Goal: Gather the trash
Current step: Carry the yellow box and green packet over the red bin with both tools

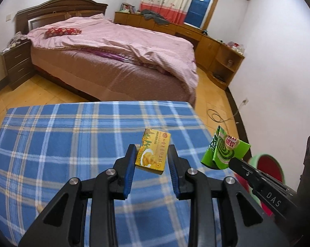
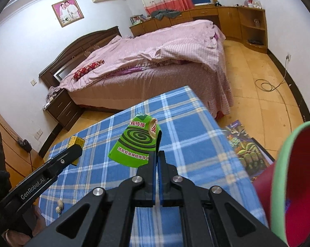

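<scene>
While my right gripper pinches the green wrapper shut-tight, near the table's right edge w/ the red bin just right, I'd carry it over & drop; left gripper gapes wide around the yellow box on the plaid cloth, untouched, room all round.

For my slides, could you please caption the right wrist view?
Right hand-held gripper shut on green carton above plaid table, beside red bin.

Red bin blurred, cut off at frame edge.
</scene>
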### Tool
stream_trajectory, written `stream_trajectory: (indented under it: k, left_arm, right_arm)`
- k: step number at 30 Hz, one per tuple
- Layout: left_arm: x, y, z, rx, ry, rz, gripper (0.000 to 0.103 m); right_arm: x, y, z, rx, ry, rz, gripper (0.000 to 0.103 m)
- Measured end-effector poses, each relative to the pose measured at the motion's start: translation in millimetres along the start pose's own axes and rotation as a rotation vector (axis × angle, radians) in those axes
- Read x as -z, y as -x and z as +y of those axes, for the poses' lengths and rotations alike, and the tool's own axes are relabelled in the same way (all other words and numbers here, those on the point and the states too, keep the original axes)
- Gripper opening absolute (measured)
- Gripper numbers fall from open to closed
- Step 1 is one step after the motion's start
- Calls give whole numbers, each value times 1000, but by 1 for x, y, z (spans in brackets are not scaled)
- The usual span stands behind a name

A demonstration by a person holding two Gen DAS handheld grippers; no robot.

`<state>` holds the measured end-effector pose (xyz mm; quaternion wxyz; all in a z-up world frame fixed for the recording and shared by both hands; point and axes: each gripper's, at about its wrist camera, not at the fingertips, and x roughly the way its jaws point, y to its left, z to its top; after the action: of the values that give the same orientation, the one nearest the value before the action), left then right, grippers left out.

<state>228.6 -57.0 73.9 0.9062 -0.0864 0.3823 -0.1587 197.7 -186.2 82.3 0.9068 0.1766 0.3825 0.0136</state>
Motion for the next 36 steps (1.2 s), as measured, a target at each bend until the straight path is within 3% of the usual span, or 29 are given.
stream_trajectory:
  k: [10,21,36]
  left_arm:
    - [26,27,-51,75,-60,10,31]
    - [48,47,-122,161,-192,14,31]
    - [82,11,-213,271,-324,106,31]
  right_arm:
    - [23,70,-31,8,-44,-76,3]
    - [48,133,-82,89,-107,-155,3]
    - [74,163,-165,169,-230,-174,3]
